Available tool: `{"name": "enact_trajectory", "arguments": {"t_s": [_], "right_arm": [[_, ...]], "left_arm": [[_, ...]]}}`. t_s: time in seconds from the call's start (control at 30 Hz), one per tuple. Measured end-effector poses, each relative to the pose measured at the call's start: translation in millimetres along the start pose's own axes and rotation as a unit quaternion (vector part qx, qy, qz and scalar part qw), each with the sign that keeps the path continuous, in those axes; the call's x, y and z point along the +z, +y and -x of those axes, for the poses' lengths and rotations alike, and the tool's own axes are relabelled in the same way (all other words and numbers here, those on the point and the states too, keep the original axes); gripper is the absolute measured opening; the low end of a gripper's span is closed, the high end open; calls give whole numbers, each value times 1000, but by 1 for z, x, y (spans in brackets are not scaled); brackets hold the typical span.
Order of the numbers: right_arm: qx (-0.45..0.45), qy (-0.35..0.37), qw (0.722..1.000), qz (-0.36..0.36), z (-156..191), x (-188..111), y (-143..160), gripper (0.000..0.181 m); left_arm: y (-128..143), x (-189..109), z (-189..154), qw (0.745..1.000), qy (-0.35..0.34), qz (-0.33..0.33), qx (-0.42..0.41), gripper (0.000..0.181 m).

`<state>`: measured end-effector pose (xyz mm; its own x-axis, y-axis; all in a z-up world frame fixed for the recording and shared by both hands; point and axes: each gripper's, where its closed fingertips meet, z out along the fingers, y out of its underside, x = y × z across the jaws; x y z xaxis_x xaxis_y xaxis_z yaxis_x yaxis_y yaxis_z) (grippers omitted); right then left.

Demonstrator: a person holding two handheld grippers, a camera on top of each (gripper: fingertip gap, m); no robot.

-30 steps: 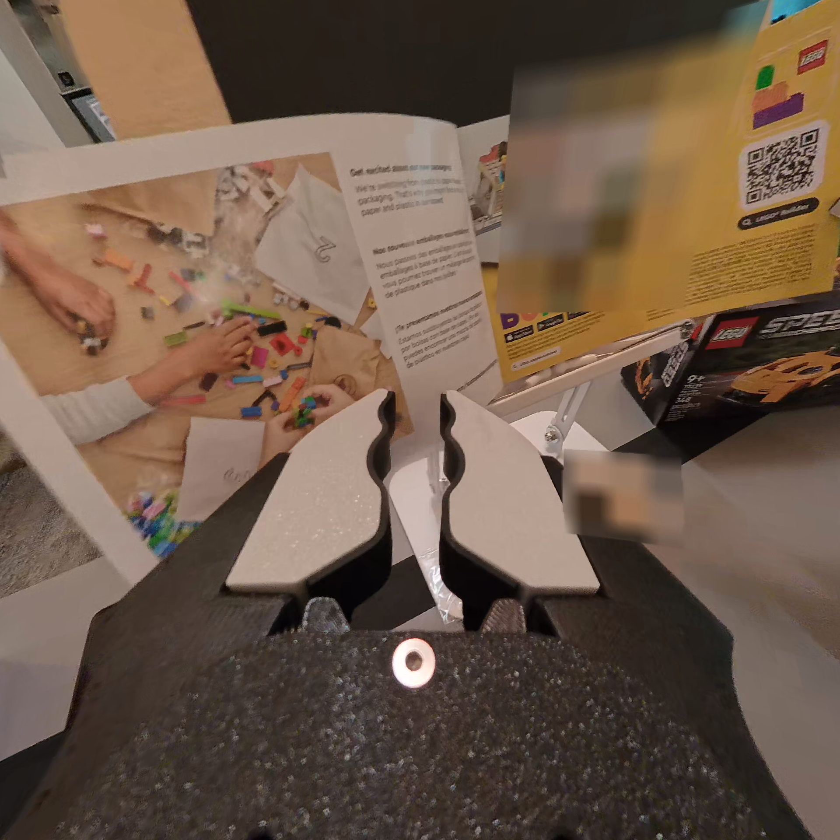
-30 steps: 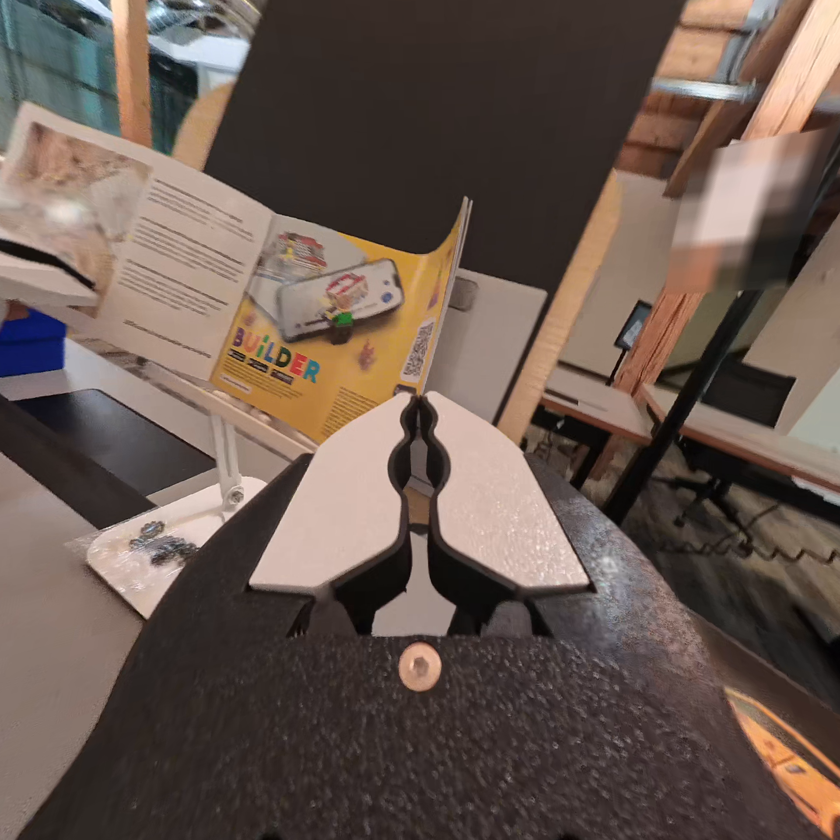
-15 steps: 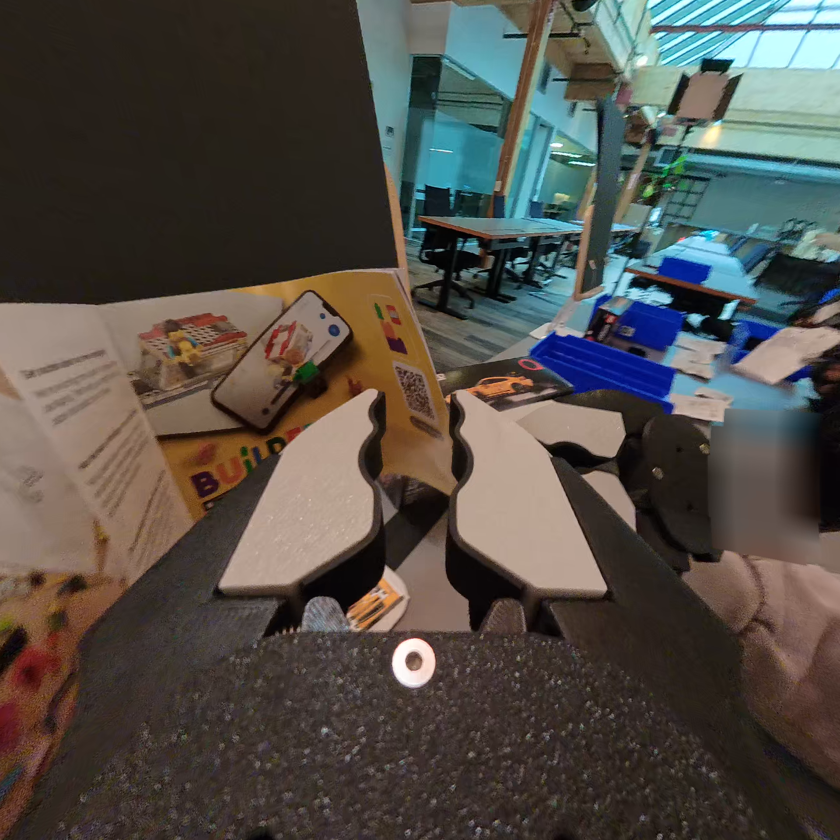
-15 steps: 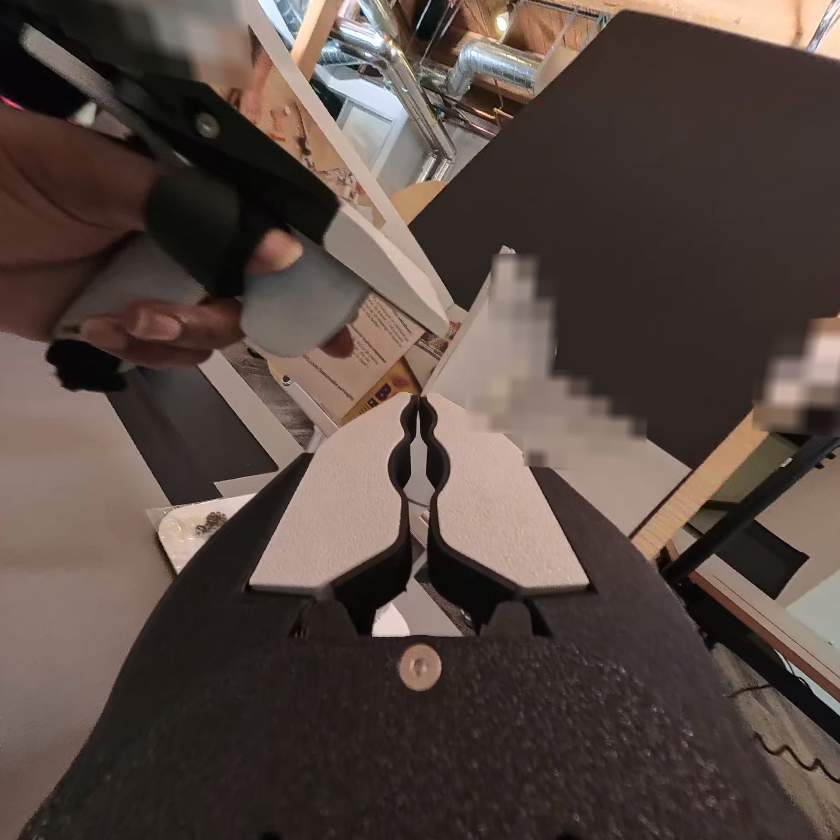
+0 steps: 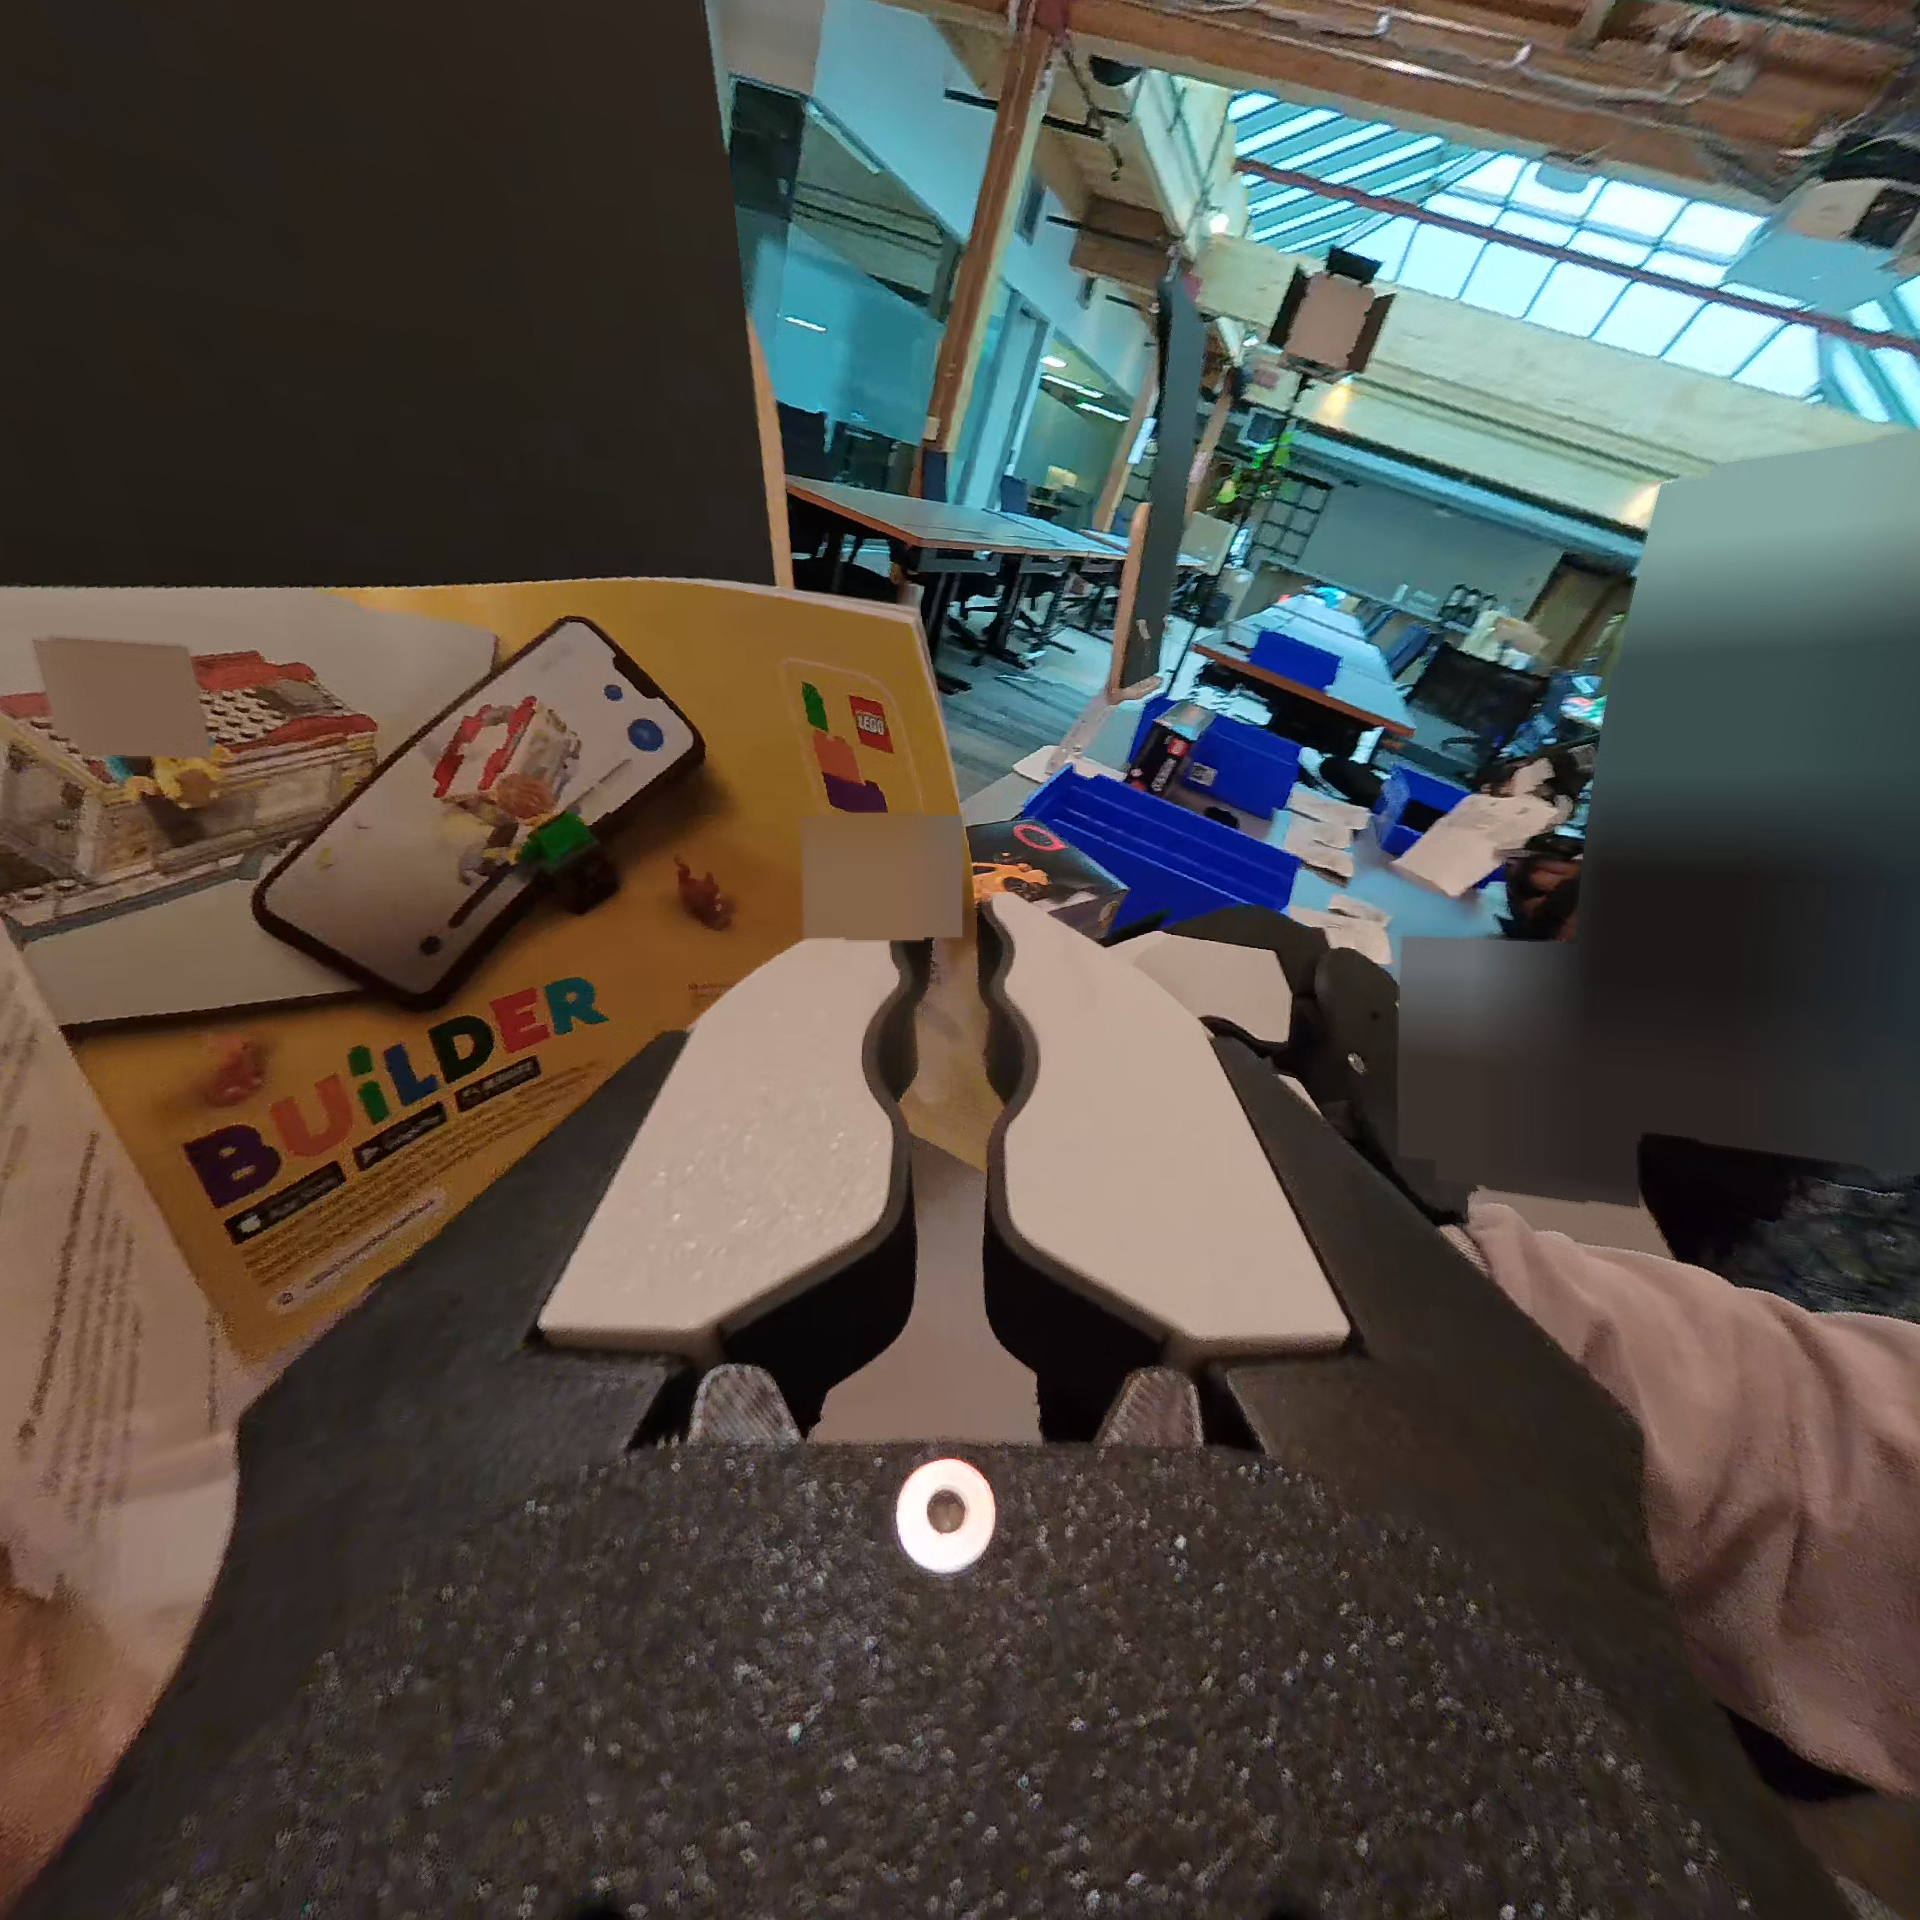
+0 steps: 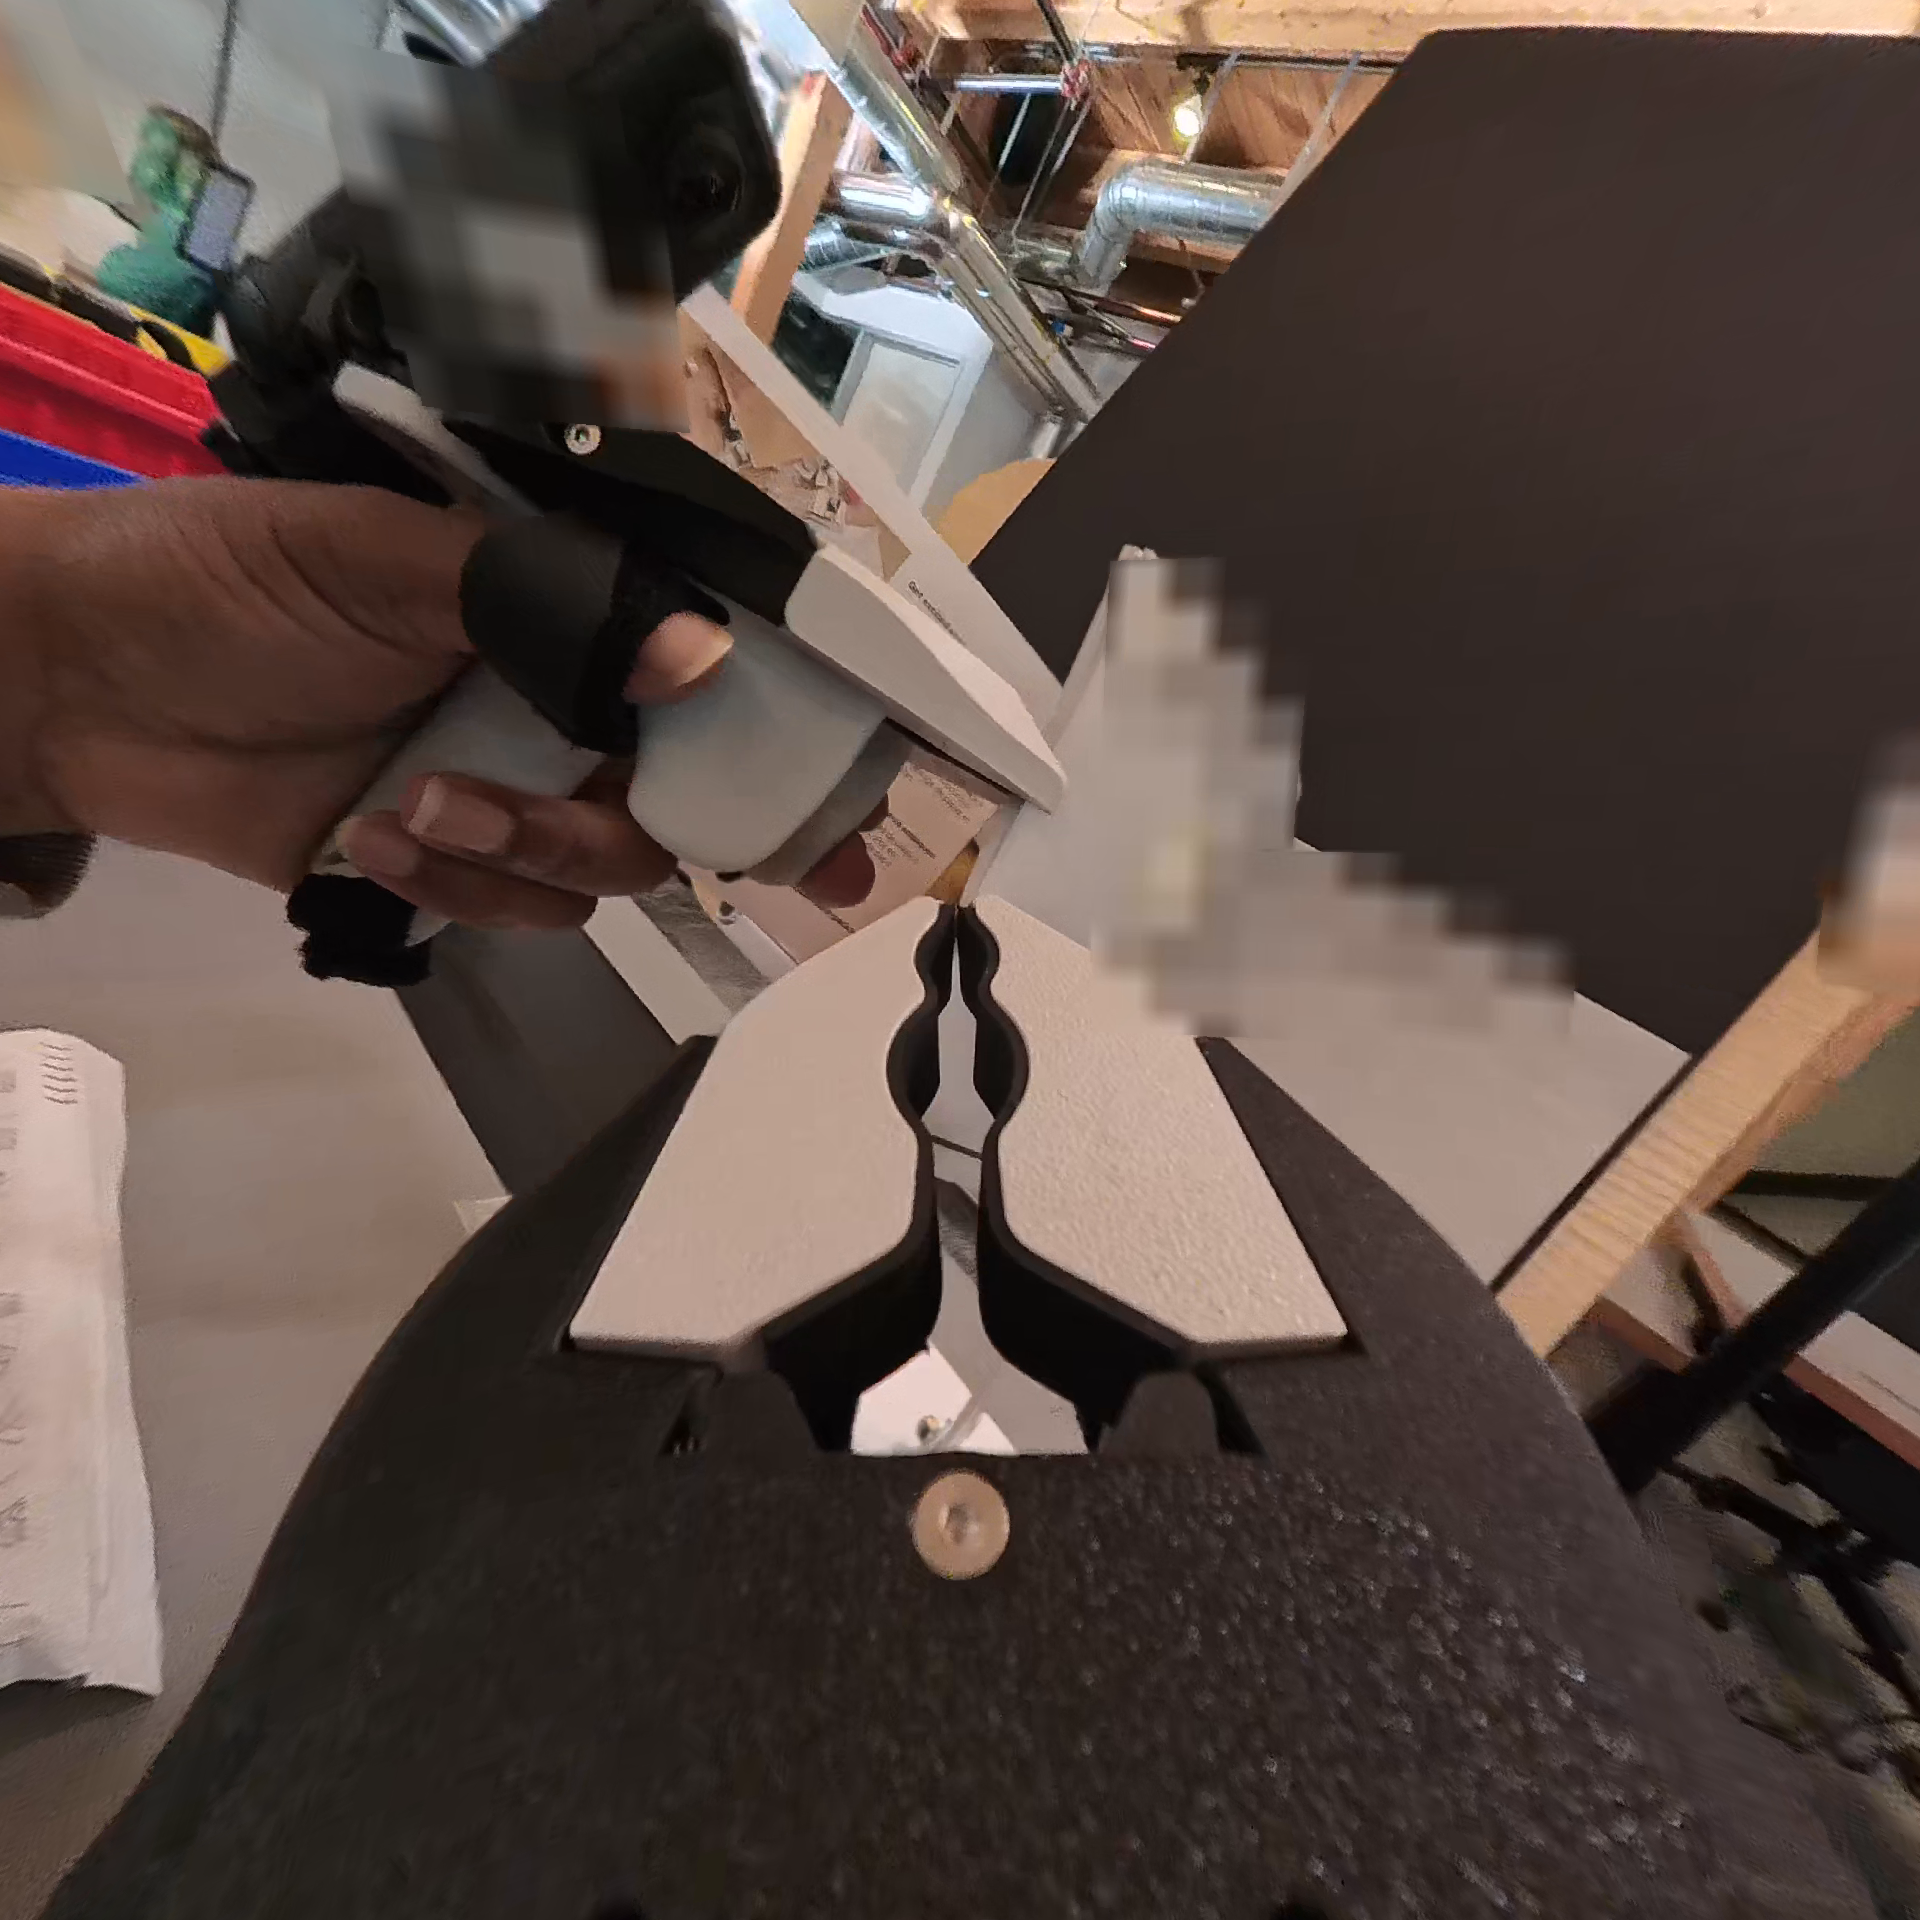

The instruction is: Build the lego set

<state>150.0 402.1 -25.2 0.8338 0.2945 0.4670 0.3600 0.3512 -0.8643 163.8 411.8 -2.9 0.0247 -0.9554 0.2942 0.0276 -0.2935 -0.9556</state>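
The open instruction booklet [image 5: 468, 831] stands upright in front of me, its yellow right-hand page facing the left wrist view. My left gripper [image 5: 943, 956] is at that page's right edge, jaws a narrow gap apart with the paper edge between them. My right gripper [image 6: 956, 920] is shut on the lower corner of the booklet page [image 6: 935, 623]. In the right wrist view the left gripper [image 6: 1029, 779], held by a hand [image 6: 208, 675], reaches the same page from the left. The right gripper [image 5: 1247, 977] shows just right of my left fingers. No loose bricks are in view.
A black panel [image 5: 364, 291] stands behind the booklet. A dark set box with a yellow car [image 5: 1049, 883] and blue bins [image 5: 1164, 842] lie beyond on the table. A light sleeve [image 5: 1714, 1455] is at the right. A white printed sheet [image 6: 62, 1351] lies on the table at left. The grippers are tip to tip, or close to it.
My left gripper has swung from the booklet's left page to the yellow page's right edge and narrowed its jaws around it. The right gripper stays shut and has tilted upward.
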Motion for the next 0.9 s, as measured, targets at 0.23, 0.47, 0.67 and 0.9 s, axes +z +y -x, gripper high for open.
{"name": "enact_trajectory", "arguments": {"t_s": [0.23,0.47,0.67,0.9], "right_arm": [[63,-40,997,-12,-1,-2,1,1],[111,-69,991,-19,-7,-6,2,1],[114,-71,991,-16,-8,-7,5,1],[115,-73,991,-17,-7,-7,6,1]], "left_arm": [[0,1,-3,997,70,-6,-14,8],[2,0,-8,994,113,6,5,2],[2,2,-10,993,117,12,9,17],[4,5,-3,996,90,21,18,0]]}}
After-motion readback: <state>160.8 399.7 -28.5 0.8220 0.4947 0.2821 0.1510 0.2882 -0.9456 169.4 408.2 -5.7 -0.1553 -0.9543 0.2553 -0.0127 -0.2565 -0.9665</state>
